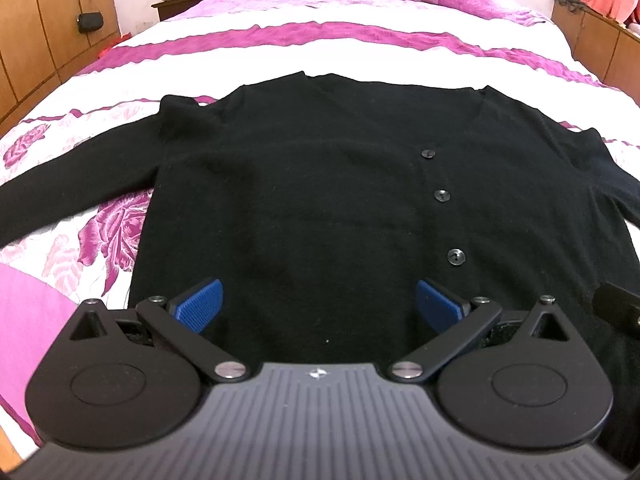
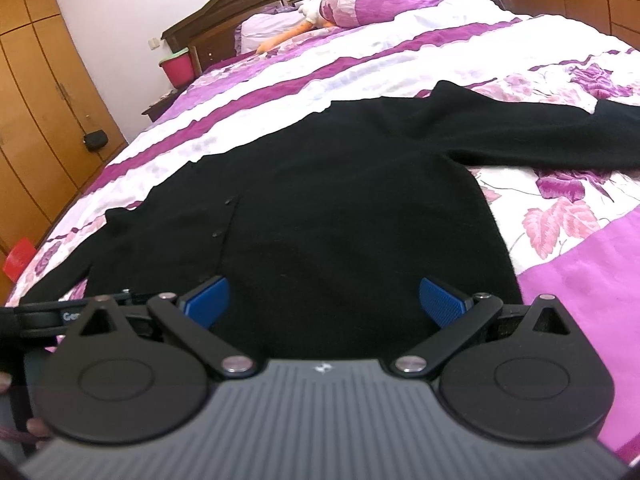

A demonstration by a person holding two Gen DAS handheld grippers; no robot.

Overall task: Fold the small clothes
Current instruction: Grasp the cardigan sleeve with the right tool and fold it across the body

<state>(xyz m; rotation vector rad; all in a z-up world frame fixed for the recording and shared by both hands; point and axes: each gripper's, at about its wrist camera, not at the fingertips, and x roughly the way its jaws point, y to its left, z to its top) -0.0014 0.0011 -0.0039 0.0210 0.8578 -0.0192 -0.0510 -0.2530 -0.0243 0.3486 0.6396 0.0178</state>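
Observation:
A black buttoned cardigan [image 1: 304, 184] lies flat on the bed, front up, sleeves spread to both sides. It also shows in the right wrist view [image 2: 340, 208]. My left gripper [image 1: 319, 308] is open with blue pads [image 1: 200, 306] wide apart, hovering over the cardigan's bottom hem, left of the button row [image 1: 442, 195]. My right gripper [image 2: 324, 306] is open and empty over the hem's right part. The other gripper's edge shows at the left of the right wrist view [image 2: 48, 316].
The bed has a pink, purple and white floral bedspread [image 1: 304, 52]. Pillows [image 2: 384, 0] and a soft toy lie at the headboard. Wooden wardrobes [image 2: 36, 92] stand at the left, a pink bucket [image 2: 178, 66] on a bedside stand.

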